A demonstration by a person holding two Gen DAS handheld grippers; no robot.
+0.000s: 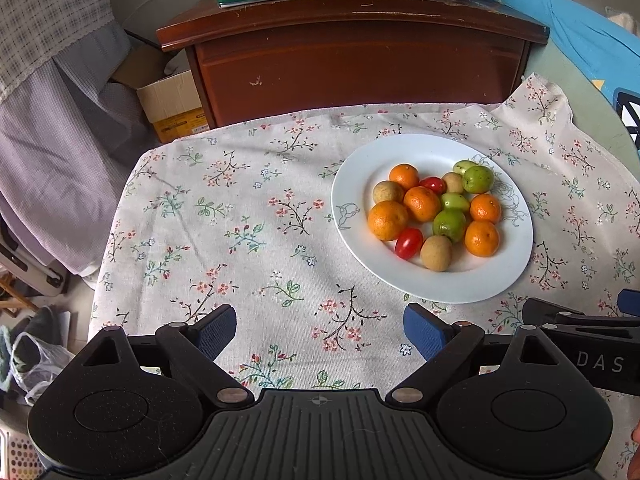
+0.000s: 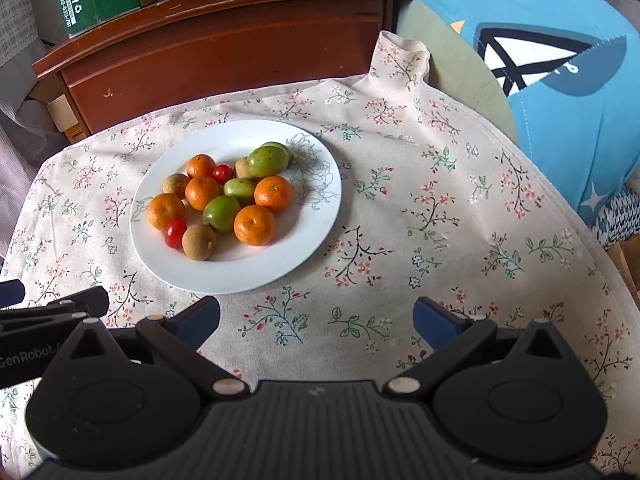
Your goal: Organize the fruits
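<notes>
Fruits point(image 1: 436, 212) lay mixed on the plate point(image 1: 360, 184) on the cloth point(image 1: 240, 216), left gripper point(image 1: 320, 330) and right gripper point(image 2: 316, 320) spread wide, empty, short of it; fits gathering done or sorting pending.

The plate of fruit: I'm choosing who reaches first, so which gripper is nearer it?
Roughly equal. The left gripper sits low-left of the plate; the right gripper low-right.

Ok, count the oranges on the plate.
5 oranges on the plate: back left, centre, front left, right, front right. None looks hidden.
</notes>
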